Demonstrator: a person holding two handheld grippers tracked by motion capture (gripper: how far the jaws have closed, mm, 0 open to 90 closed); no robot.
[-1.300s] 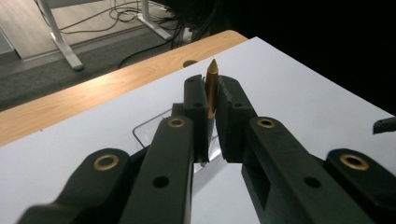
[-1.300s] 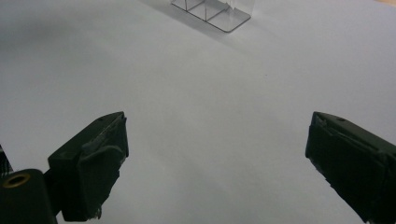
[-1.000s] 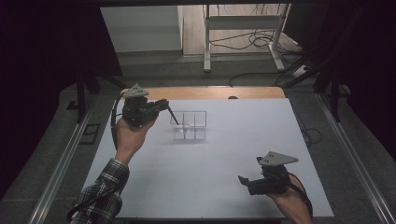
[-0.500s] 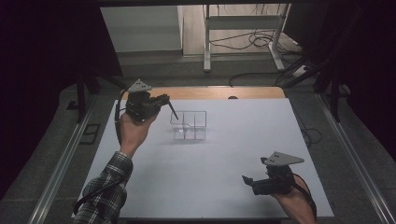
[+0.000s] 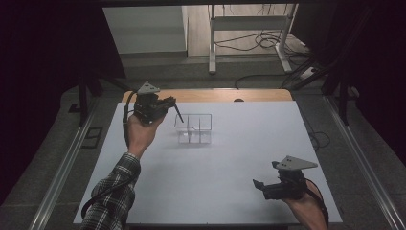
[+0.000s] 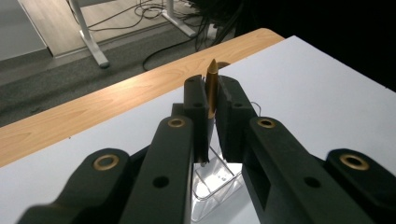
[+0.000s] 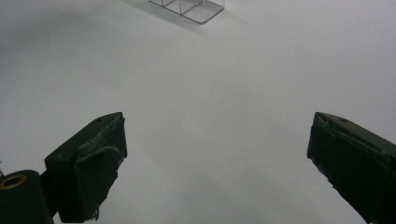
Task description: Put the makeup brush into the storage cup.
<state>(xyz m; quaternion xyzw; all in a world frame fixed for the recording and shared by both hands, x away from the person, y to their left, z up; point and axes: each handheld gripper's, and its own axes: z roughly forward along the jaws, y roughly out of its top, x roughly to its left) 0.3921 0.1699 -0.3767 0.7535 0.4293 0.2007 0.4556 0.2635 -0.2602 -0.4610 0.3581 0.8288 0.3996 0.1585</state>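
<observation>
Overall light: dim room; the white table [image 5: 206,182] is the brightest surface, and the far floor is moderately lit.
Surroundings: the left and right sides of the high view fall into near black.
Shadows: soft and faint; a pale shadow lies on the table beside the clear box [image 5: 193,128].
Glare: a bright spot shines through the clear box between the jaws in the left gripper view.
Focus, left gripper view: the gold pen [image 6: 211,86] and the jaw tips are sharp; the near jaw arms are blurred.
Focus, right gripper view: the jaws are dark with little detail; the table looks grey, shading darker toward the upper left.
Sharpness, high view: soft and slightly grainy.
</observation>
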